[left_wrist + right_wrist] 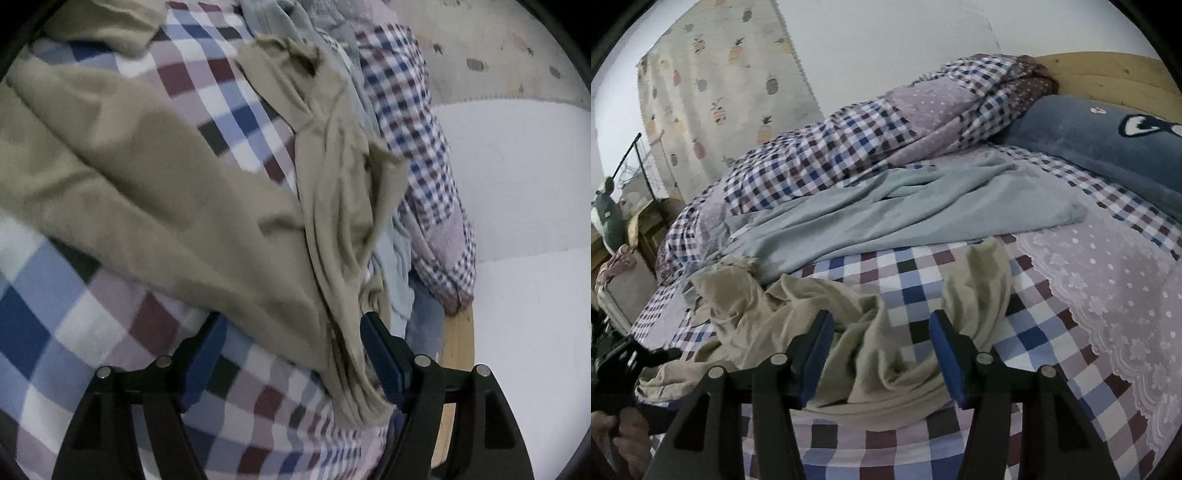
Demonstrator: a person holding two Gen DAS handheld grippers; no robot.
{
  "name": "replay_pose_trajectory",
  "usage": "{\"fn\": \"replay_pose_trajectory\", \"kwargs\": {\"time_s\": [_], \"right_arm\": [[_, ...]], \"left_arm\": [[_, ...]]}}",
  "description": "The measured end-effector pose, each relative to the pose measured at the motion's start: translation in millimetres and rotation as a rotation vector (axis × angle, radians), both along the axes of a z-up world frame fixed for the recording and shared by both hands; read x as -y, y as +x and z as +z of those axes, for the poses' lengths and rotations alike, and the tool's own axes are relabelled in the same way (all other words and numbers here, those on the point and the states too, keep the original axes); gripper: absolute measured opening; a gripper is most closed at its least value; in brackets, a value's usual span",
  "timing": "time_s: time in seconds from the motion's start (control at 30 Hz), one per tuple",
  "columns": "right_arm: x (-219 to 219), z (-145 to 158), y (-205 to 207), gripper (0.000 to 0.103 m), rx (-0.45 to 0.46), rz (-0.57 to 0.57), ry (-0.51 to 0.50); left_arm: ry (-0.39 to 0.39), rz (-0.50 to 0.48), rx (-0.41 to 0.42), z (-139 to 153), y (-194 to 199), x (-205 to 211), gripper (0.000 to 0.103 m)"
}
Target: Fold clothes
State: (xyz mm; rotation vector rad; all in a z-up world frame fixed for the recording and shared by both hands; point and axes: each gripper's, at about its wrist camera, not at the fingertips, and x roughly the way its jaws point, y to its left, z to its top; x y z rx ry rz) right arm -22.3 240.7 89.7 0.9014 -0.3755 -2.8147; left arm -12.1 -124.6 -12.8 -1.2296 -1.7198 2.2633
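A khaki garment (155, 192) lies crumpled on the checked bed sheet (92, 314). In the left wrist view a bunched fold of it runs down between the fingers, lying against the right pad (380, 350). My left gripper (291, 325) is open over that fold. In the right wrist view the same khaki garment (783, 314) spreads under and between the fingers of my right gripper (882, 321), which is also open just above the cloth. A pale grey-green garment (905, 206) lies flat farther back on the bed.
A rolled checked quilt (849, 147) lies along the wall side of the bed. A blue pillow (1089, 147) rests against the wooden headboard (1108, 74). A pineapple-print curtain (720, 92) hangs behind. A hand (624, 424) holds the other gripper at lower left. The wooden bed edge (458, 350) shows beside the white wall.
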Motion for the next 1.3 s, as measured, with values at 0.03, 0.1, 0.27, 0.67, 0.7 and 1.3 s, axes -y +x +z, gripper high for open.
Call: {"fn": "replay_pose_trajectory", "kwargs": {"time_s": [0.03,0.1,0.27,0.67,0.7,1.3], "right_arm": [[1,0,1,0.058,-0.001,0.005,0.002],[2,2,2,0.058,-0.005,0.022,0.005],[7,7,6,0.059,-0.029,0.075,0.027],[44,2,7,0.065,-0.03,0.219,0.135],[43,2,7,0.065,-0.032,0.219,0.13],[10,4,-5,0.07,0.019,0.244,0.008]], "left_arm": [[0.002,0.012,-0.01,-2,-2,3,0.079],[-0.003,0.025,-0.028,-5,-3,7,0.076],[0.012,0.095,0.042,-24,5,26,0.013],[0.009,0.15,-0.044,-10,20,39,0.003],[0.002,0.154,-0.056,-6,22,42,0.003],[-0.237,0.733,-0.208,61,118,198,0.001]]}}
